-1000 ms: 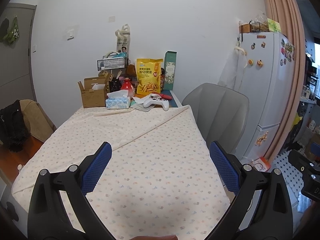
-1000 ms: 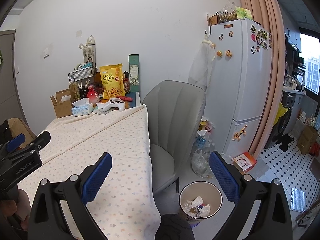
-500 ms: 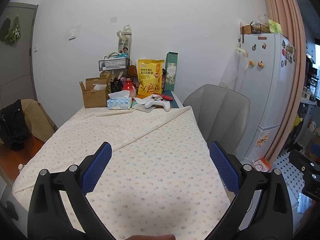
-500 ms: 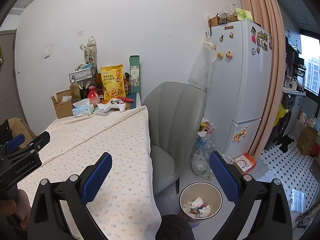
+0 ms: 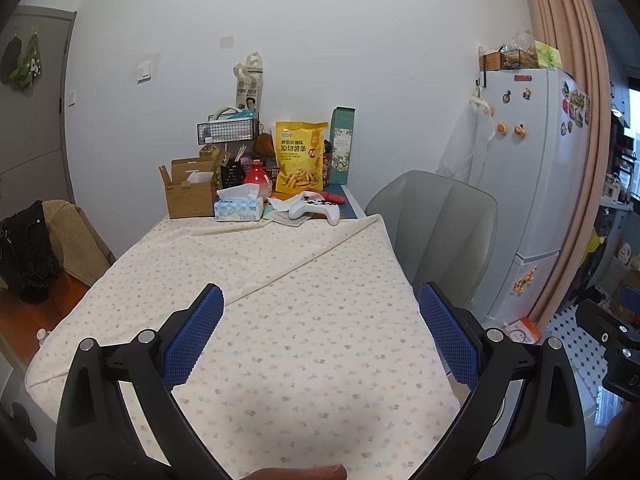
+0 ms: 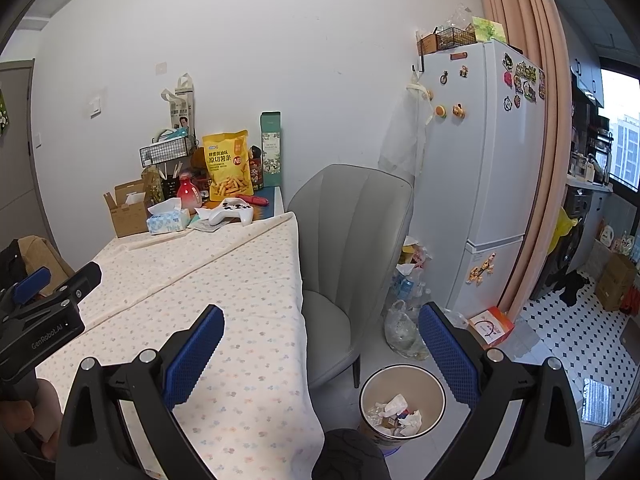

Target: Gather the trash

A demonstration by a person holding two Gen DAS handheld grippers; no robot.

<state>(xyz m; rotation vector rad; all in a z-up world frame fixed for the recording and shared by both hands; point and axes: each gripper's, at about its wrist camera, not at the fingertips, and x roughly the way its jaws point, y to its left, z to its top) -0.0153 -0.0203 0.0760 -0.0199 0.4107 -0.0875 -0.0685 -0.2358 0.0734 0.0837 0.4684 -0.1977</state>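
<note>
Broadly, everything sits around the table (image 5: 304,344), which is draped in a pale cloth with a small floral print. To the right of the table stands a white fridge (image 6: 484,184) dotted with magnets, beside a pink curtain (image 6: 520,80). Between the fridge and the table is a grey shell-backed chair (image 6: 352,240), pushed up against the table's right edge. At the far end of the table, against the wall, lies a cluster of things: an open cardboard box (image 5: 190,192), a yellow snack bag (image 5: 299,158) standing upright, a tissue box (image 5: 239,208) just beside the cardboard box, and a white game controller (image 5: 314,210) near the table's far right corner. On the floor off the table's near right corner, in front of the chair, sits the trash bin (image 6: 402,404), open-topped, with crumpled paper and wrappers inside. The left gripper (image 5: 320,338) hangs over the table's near end, its blue-padded jaws spread wide with nothing between them. The right gripper (image 6: 320,350) is held over the table's near right edge, jaws likewise wide apart and empty, with the bin showing between its fingers.
</note>
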